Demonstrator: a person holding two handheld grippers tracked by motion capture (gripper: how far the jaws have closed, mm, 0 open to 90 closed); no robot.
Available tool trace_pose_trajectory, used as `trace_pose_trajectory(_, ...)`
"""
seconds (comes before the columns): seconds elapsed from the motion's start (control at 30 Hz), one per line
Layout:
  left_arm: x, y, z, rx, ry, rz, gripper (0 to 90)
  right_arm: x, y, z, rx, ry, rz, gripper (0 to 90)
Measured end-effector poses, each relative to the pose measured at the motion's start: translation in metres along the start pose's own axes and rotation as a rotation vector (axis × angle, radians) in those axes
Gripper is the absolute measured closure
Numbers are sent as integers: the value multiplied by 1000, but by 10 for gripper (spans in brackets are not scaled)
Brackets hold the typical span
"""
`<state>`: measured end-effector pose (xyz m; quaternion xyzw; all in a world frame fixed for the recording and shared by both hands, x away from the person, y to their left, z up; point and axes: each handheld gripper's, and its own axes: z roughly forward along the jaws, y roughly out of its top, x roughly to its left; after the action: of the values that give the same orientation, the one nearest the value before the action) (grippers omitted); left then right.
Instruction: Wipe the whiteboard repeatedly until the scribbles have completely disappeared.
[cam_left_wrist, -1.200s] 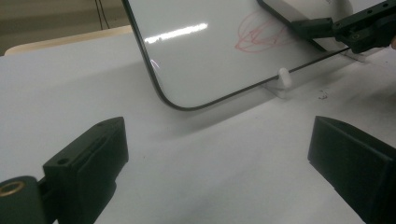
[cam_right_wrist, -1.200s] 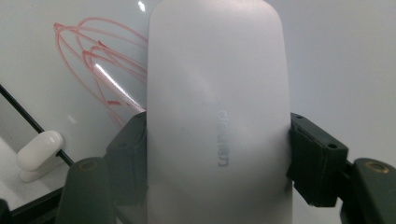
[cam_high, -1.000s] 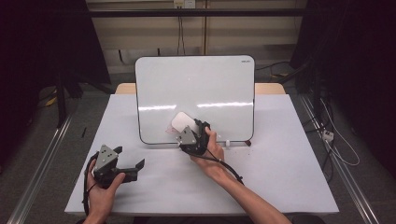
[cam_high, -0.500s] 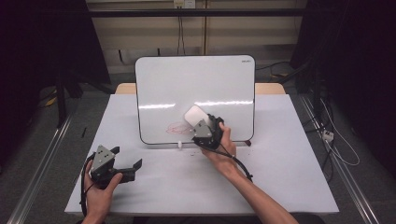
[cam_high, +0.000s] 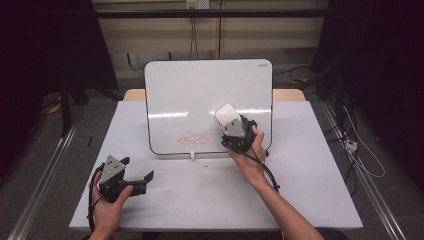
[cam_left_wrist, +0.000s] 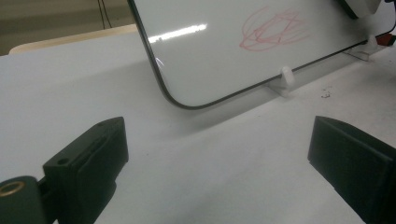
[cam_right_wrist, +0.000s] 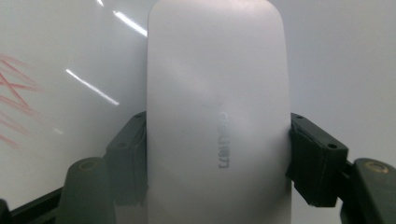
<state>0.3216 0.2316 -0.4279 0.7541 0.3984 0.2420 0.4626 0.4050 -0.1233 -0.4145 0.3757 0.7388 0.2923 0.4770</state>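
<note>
Right gripper (cam_high: 231, 120): clamps white eraser (cam_right_wrist: 217, 112), hiding part of whiteboard (cam_high: 200, 90); left gripper (cam_high: 142, 179): spread, empty; red scribble (cam_high: 192, 137); white table (cam_high: 310, 190), dark room

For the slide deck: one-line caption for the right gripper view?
Right gripper clamps a white eraser against the whiteboard, red scribble at left.

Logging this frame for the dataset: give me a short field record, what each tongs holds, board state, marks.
right tongs: shut on the white eraser, held against the whiteboard
left tongs: open, nothing between the jaws, low over the table
whiteboard: propped upright on small white feet, near the table's far edge
marks: red scribble on the board's lower part
eraser position: right of the scribble, not on it
</note>
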Motion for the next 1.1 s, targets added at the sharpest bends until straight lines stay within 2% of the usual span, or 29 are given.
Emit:
trace_pose_trajectory(0.37, 0, 0, -1, -4, 0, -3, 50, 29, 17, 5, -29, 41, -31, 315)
trace_pose_trajectory(0.4, 0, 0, -1, -4, 0, 0, 50, 36, 21, 6, -35, 50, -43, 315)
trace_pose_trajectory(0.57, 0, 0, -1, -10, 5, -9, 50, 46, 27, 7, -46, 59, -69, 315)
trace_pose_trajectory(0.7, 1, 0, -2, -1, 4, 4, 50, 55, 31, 8, -54, 69, -83, 316)
trace_pose_trajectory(0.73, 1, 0, -2, -2, 3, 4, 50, 62, 33, 8, -55, 83, -88, 316)
trace_pose_trajectory(0.8, 0, 1, -2, -5, 3, 2, 50, 64, 34, 8, -55, 83, -94, 317)
trace_pose_trajectory(0.83, 0, 1, -1, -11, 4, -4, 50, 71, 37, 9, -56, 90, -107, 317)
trace_pose_trajectory(0.97, 0, 1, -2, -2, 4, 10, 50, 81, 40, 10, -64, 100, -125, 316)
trace_pose_trajectory(1.1, 1, 1, -2, -3, 4, 10, 50, 85, 41, 11, -68, 83, -118, 316)
